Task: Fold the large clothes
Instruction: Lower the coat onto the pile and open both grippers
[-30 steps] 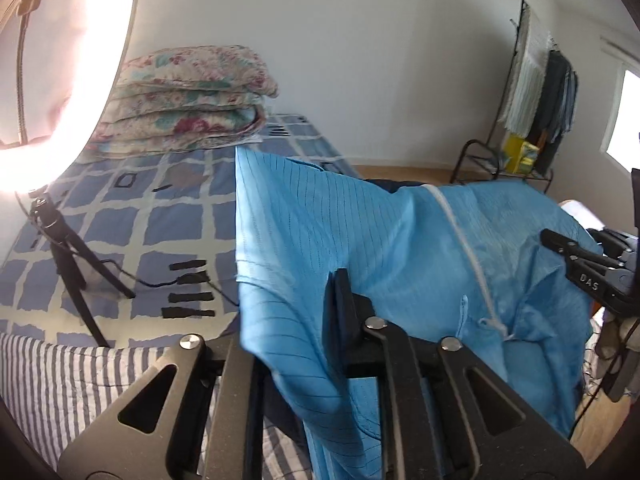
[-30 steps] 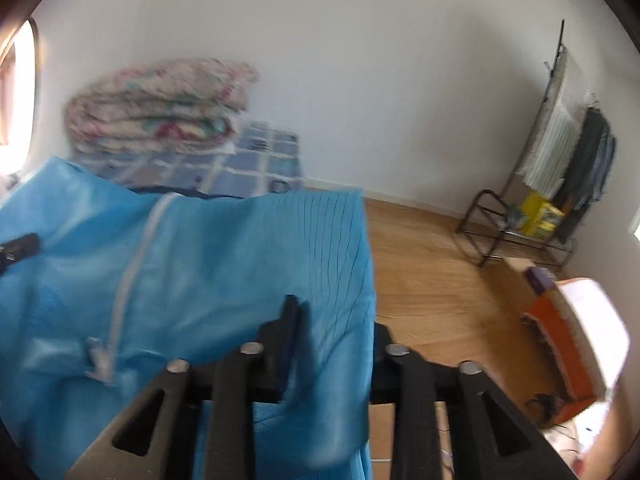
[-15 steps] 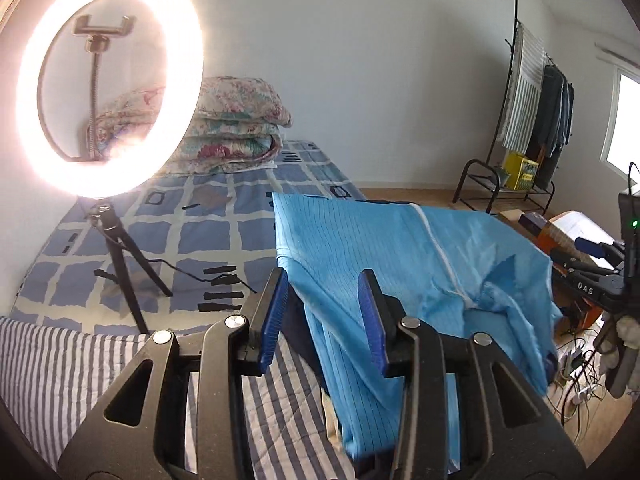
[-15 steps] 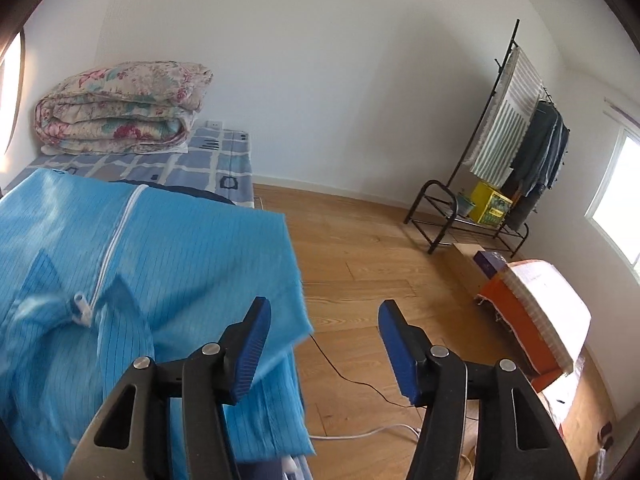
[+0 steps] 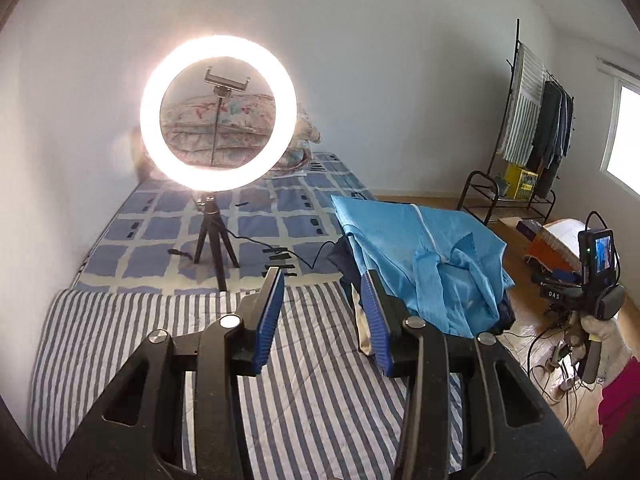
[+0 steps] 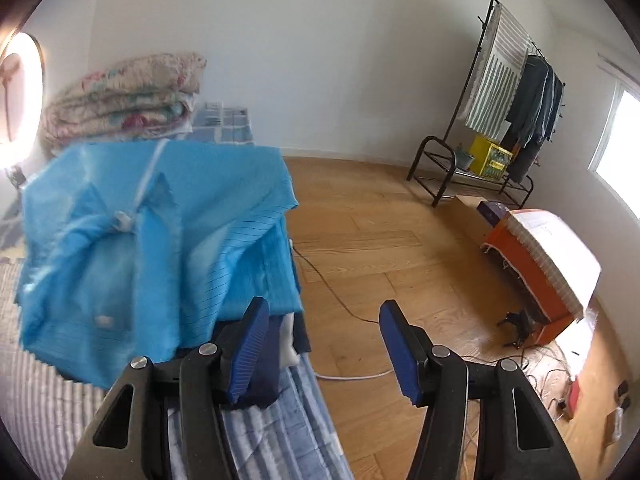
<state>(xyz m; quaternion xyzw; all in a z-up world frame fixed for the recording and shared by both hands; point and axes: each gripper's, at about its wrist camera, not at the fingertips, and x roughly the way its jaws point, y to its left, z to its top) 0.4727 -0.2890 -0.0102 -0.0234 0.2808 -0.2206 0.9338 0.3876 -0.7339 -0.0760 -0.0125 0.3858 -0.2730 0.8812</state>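
Left wrist view: my left gripper (image 5: 322, 304), jaws just spread and empty, hangs over the striped sheet (image 5: 120, 332); the blue garment (image 5: 424, 260) lies folded on the bed's right edge. Right wrist view: my right gripper (image 6: 320, 336), also released, sits beside the garment (image 6: 152, 232), over the wooden floor (image 6: 380, 248).

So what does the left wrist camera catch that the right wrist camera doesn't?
Only the left wrist view shows the ring light's tripod standing on the bed, the striped sheet spread wide, and the right hand-held gripper seen from the side.

Only the right wrist view shows the open wooden floor and the whole orange box.

Both show the blue garment heaped on the bed, the floral quilt, the clothes rack, and open jaws with nothing between them.
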